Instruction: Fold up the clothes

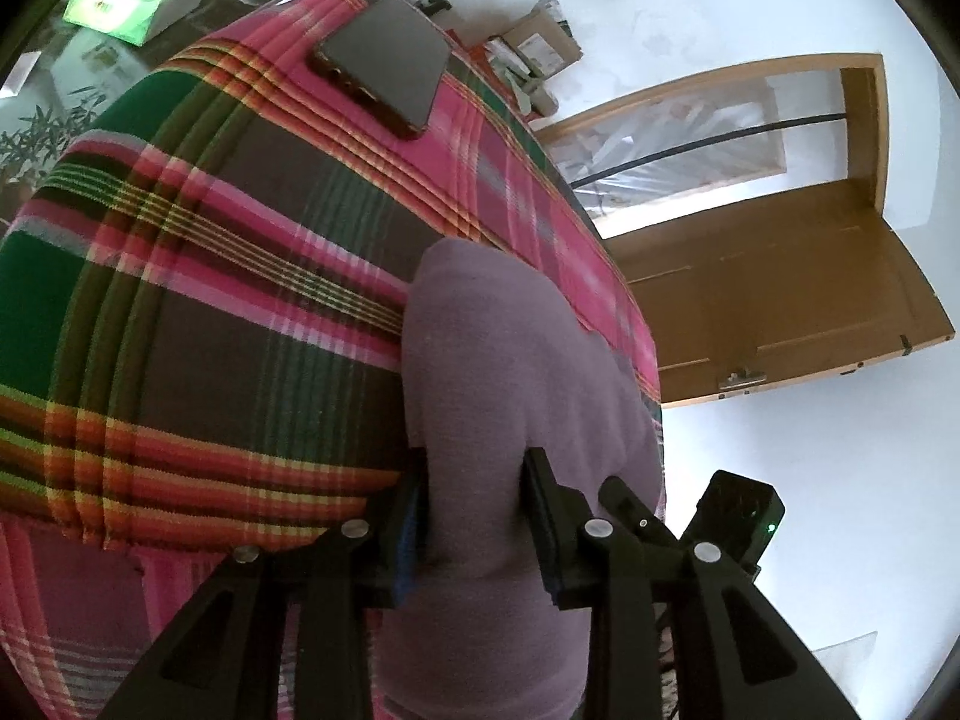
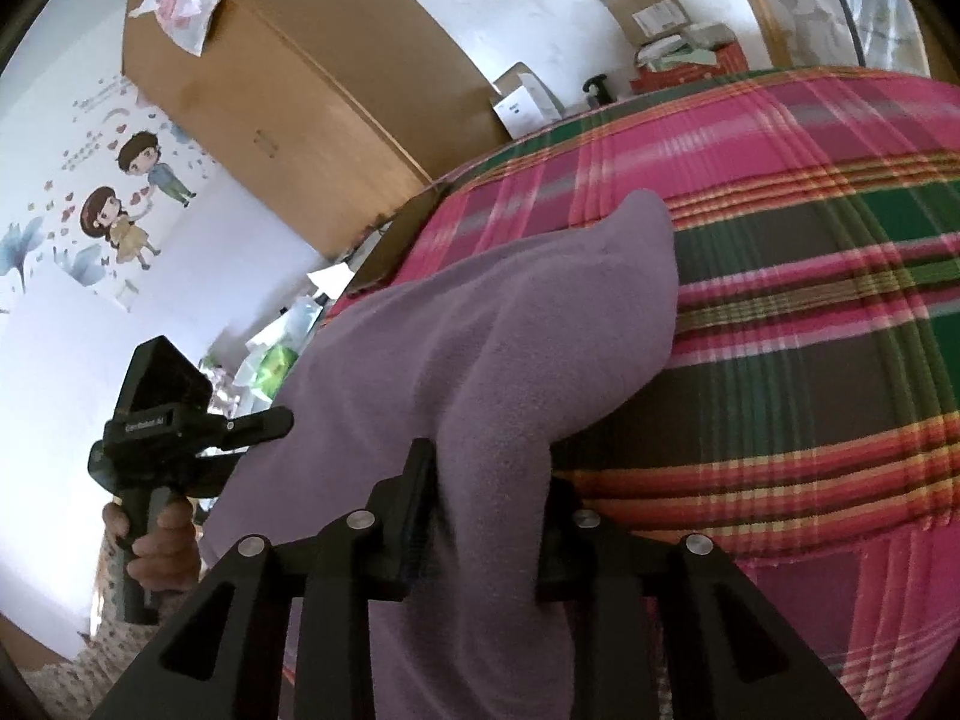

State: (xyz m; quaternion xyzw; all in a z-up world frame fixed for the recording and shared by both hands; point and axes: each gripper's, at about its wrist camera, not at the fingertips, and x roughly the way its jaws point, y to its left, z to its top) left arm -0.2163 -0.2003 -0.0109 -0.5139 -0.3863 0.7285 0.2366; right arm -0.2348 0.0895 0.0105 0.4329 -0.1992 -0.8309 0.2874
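Observation:
A purple fleece garment [image 1: 510, 360] [image 2: 510, 330] lies bunched on the near edge of a bed covered by a pink, green and brown plaid blanket [image 1: 210, 300] [image 2: 810, 330]. One end of it fills the gap of my left gripper [image 1: 474, 510] and touches both fingers. The other end runs between the fingers of my right gripper [image 2: 492, 510] and meets both pads. The rest of the cloth hangs below the fingers, out of sight. In the right wrist view a hand [image 2: 162, 546] holds the left gripper's black handle at the far left.
A dark phone [image 1: 384, 66] lies on the blanket at the far side of the bed. Beyond the bed are cardboard boxes [image 1: 540, 48] [image 2: 654, 12] on the floor, an open wooden door [image 1: 780, 300] and a wooden wardrobe [image 2: 288, 90].

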